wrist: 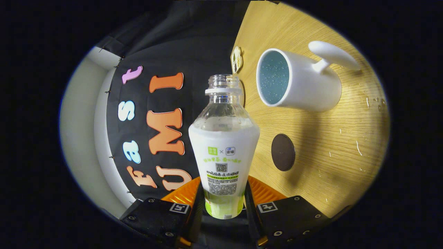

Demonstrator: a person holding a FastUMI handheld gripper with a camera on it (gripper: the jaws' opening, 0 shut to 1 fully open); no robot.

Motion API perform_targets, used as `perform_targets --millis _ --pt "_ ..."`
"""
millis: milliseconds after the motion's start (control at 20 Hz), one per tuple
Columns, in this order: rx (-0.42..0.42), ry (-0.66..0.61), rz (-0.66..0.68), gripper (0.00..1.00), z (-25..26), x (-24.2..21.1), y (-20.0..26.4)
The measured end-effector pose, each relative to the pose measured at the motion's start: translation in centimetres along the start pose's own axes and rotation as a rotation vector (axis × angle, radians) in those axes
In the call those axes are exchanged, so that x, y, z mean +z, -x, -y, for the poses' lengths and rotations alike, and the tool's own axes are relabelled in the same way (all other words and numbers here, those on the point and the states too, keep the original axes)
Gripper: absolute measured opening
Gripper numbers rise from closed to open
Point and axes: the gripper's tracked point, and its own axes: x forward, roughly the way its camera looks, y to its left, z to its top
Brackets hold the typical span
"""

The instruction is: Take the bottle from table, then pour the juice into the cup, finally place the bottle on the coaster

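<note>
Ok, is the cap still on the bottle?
No, the bottle held between the gripper fingers has a bare open neck with no cap, pointing toward the white cup.

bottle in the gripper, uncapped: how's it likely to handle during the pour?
The bottle is clamped near its base by the gripper, so it is probably top-heavy. Clear thin plastic likely flexes under a squeeze. With the neck open, tilting toward the cup could spill early.
</note>
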Motion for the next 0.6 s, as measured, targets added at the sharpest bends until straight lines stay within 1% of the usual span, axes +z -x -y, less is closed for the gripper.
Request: perform_targets --millis 100,250,600 --pt "0.016 -0.053 0.008 0.57 -0.6 0.4 0.0" --pt "0.028 -0.099 0.009 0.57 -0.9 0.4 -0.6" --pt "0.034 -0.127 -0.016 0.57 -1.9 0.0 -2.1"
